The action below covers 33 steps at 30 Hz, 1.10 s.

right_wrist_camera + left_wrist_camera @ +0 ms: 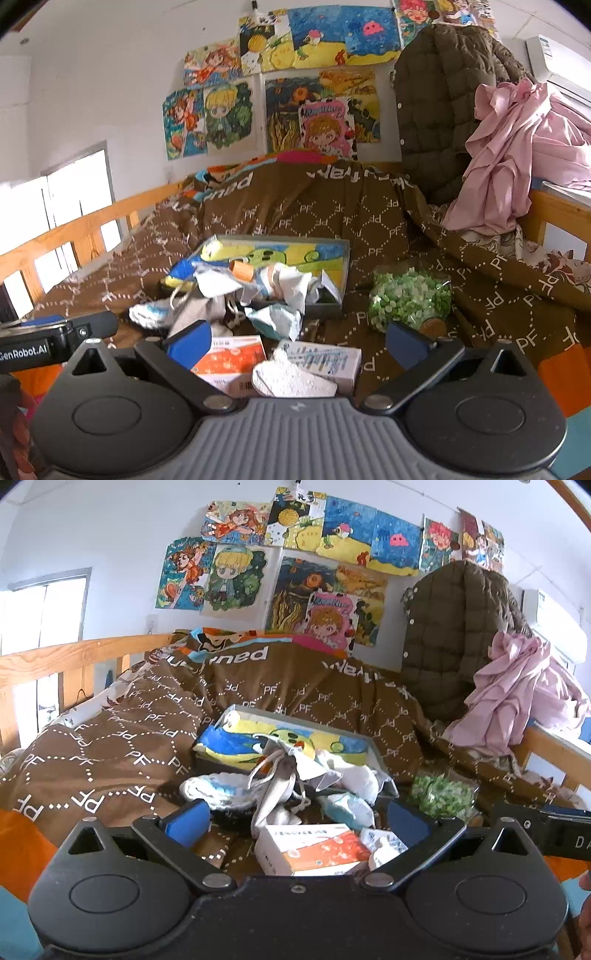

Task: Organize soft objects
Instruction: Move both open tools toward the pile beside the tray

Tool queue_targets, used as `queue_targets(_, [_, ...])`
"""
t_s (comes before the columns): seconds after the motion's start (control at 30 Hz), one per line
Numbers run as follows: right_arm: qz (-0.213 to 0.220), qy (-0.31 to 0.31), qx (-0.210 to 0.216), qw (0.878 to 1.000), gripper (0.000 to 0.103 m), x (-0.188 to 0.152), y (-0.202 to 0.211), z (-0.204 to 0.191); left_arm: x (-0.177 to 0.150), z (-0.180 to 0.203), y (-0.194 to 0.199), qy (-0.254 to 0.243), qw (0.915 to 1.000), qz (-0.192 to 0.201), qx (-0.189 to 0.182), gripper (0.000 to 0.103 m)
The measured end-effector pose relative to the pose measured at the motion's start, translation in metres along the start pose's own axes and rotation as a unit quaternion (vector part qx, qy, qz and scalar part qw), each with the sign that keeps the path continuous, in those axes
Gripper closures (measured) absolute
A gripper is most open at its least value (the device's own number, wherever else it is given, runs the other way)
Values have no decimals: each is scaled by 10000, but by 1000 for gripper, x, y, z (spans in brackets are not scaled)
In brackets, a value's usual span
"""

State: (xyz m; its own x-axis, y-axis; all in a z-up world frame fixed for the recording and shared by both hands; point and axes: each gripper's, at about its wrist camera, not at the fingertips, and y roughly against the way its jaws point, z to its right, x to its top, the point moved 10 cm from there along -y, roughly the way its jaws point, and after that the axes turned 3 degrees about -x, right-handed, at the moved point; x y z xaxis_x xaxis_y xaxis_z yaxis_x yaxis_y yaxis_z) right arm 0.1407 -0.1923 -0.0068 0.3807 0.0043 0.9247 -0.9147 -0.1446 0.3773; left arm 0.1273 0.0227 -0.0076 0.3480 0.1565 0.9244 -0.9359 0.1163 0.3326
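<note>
A pile of soft items lies on the brown "PF" quilt (110, 746): a grey drawstring pouch (277, 794), a white-blue knitted piece (218, 790), crumpled white bags (354, 775) and a pale blue packet (349, 808). Behind them sits a shallow grey box (376, 753) with a painted picture inside. My left gripper (297, 823) is open just in front of the pile, over an orange-white carton (314, 849). My right gripper (298, 343) is also open, above the orange carton (229, 360), a white-blue carton (328, 360) and a white fluffy piece (291, 380). Neither holds anything.
A clear bag of green bits (410, 299) lies right of the pile. An olive quilted jacket (454, 627) and pink cloth (517, 694) hang over the right wooden rail. A wooden rail (74, 653) bounds the left side. Drawings cover the wall (295, 554).
</note>
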Motion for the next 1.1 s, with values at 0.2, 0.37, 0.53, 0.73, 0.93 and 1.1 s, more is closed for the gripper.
queue_targets(0.2, [-295, 88, -103, 9995, 0, -10, -11, -2, -10, -4, -8, -76, 9995, -248, 171, 1])
queue_targets(0.37, [-481, 74, -137, 9987, 0, -16, -17, 1, -21, -10, -16, 25, 9985, -486, 256, 1])
queue_targets(0.53, [-641, 96, -131, 9978, 0, -21, -22, 0, -26, -11, -20, 23, 9976, -606, 327, 1])
queue_targets(0.73, [-768, 217, -65, 9968, 0, -25, -27, -6, -30, -16, -24, 98, 9962, -738, 456, 1])
queue_targets(0.93, [-908, 358, 15, 9952, 0, -29, -31, -12, -34, -22, -28, 166, 9946, -843, 585, 1])
queue_targets(1.1, [-959, 430, 74, 9944, 0, -31, -34, -16, -36, -25, -32, 217, 9935, -906, 659, 1])
